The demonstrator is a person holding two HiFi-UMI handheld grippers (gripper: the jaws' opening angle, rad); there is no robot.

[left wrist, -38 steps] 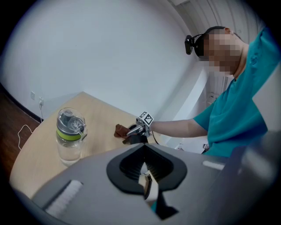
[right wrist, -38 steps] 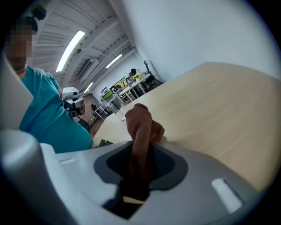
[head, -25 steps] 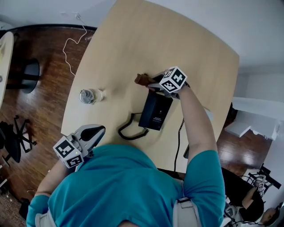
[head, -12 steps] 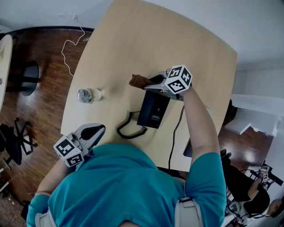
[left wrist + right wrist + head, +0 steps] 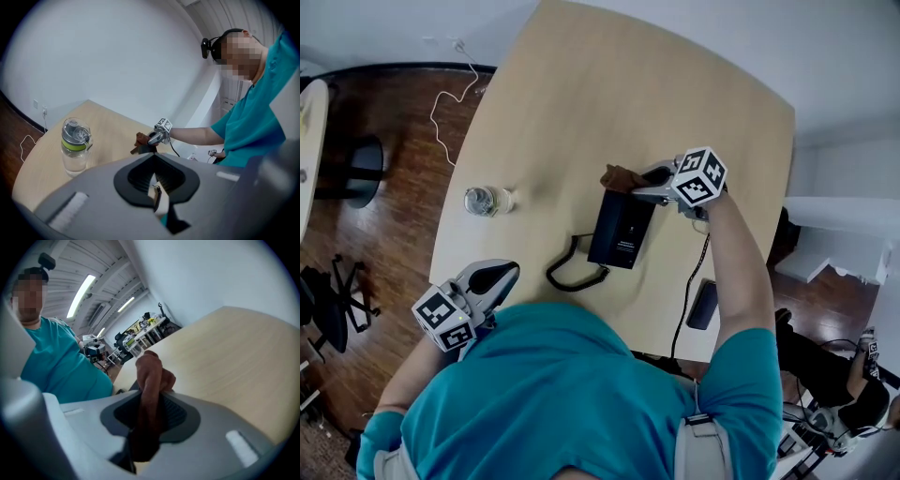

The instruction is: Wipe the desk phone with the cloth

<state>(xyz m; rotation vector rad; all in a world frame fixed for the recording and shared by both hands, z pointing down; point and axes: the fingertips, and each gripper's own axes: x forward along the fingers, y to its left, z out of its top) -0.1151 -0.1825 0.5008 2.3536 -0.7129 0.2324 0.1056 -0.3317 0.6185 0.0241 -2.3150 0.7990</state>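
Cloth (image 5: 621, 176) shifted right, pinched in right gripper (image 5: 645, 180)

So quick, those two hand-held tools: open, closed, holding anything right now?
left tool: closed, nothing in it.
right tool: closed on the crumpled brown cloth.

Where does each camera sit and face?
Head view: on the head, steeply down at table, desk phone, left gripper, right gripper, teal torso.
Left gripper view: past its shut jaws toward bottle, right arm.
Right gripper view: past jaws clamping the cloth, toward the teal torso.
Shared: head and left gripper views both show the bottle and right gripper.
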